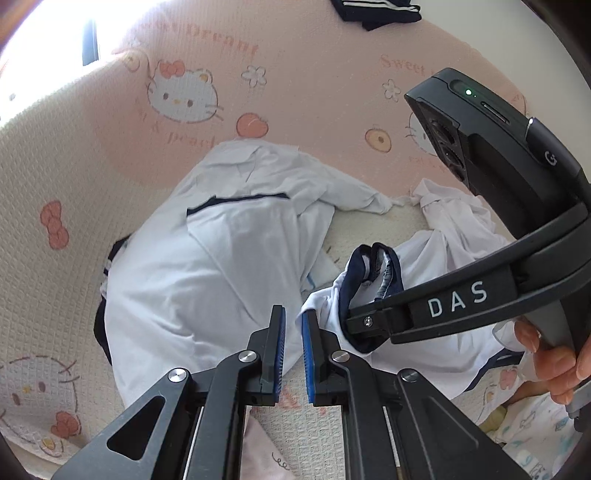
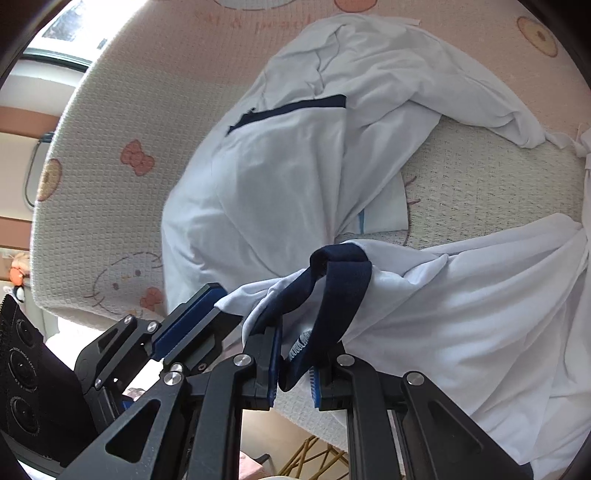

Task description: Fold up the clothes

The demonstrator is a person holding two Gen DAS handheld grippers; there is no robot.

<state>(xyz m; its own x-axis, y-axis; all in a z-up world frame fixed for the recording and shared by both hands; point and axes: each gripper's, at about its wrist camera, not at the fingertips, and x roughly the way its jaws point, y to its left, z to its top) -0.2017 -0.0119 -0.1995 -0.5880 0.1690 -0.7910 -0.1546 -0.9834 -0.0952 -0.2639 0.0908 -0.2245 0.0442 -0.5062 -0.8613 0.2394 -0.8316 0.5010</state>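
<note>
A white shirt [image 2: 461, 325] with a navy collar [image 2: 343, 288] lies crumpled on the bed. My right gripper [image 2: 295, 365] is shut on that collar and holds it a little above the cover; in the left wrist view it [image 1: 360, 325] comes in from the right with the collar [image 1: 373, 266] looped over its tip. My left gripper [image 1: 294, 314] stands open with a narrow gap just left of the pinched collar, nothing between its blue pads [image 1: 282, 350]. From the right wrist view, its tip [image 2: 225, 306] touches the shirt's white edge. A second white piece with navy trim [image 1: 207, 266] lies flat beyond.
The bed has a pink and cream quilted cartoon-cat cover [image 1: 110, 155]. A dark garment with white stripes [image 1: 373, 11] lies at the far side. A hand [image 1: 554, 362] grips the right gripper's handle. The bed's edge [image 2: 48, 206] drops off to the left, toward a window.
</note>
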